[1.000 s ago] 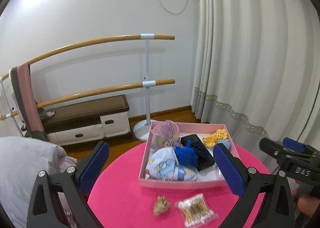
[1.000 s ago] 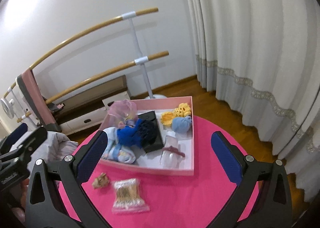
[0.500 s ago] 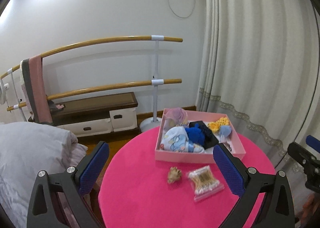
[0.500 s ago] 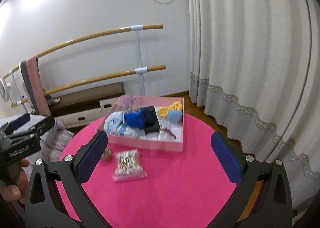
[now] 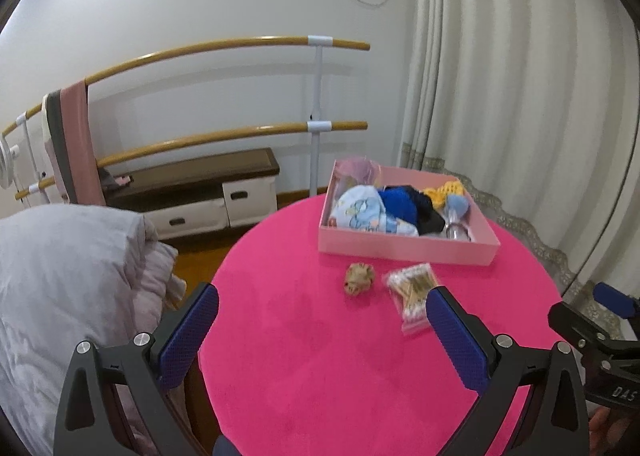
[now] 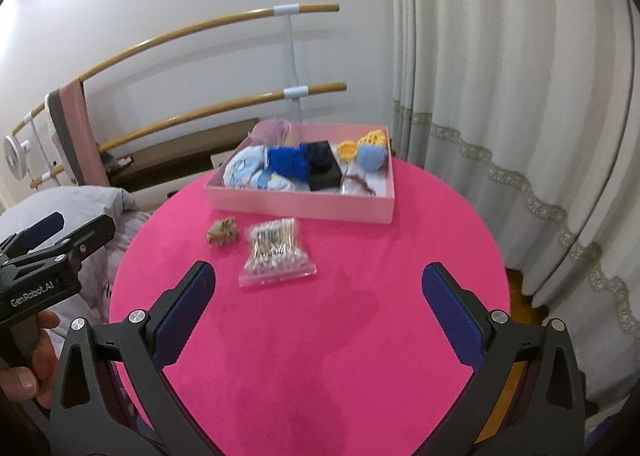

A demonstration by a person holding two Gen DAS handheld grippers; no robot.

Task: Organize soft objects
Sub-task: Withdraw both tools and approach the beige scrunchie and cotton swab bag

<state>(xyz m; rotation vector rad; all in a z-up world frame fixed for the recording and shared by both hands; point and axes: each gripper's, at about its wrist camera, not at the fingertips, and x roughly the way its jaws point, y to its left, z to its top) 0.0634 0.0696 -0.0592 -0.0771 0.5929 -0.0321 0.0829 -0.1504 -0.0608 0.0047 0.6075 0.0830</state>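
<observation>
Round pink table [image 6: 360, 336], with a shallow pink box [image 6: 304, 204] at its far side. Inside the box, from left to right: pale blue printed cloth [image 6: 244, 171], bright blue soft piece [image 6: 289, 163], dark navy piece on a black case [image 6: 322, 163], yellow crochet bits [image 6: 362, 141], light blue ball [image 6: 372, 157]. Just in front of the box, on the tabletop: small brown tuft [image 6: 222, 232] and, beside it on the right, clear zip bag of cotton swabs [image 6: 276, 252].

Left gripper [image 5: 320, 336] wide open, empty, near edge of table; "GenRobot.AI" printed on its body in the right wrist view. Right gripper [image 6: 318, 304] likewise spread wide, empty; "DAS" legible on it in the left wrist view.
</observation>
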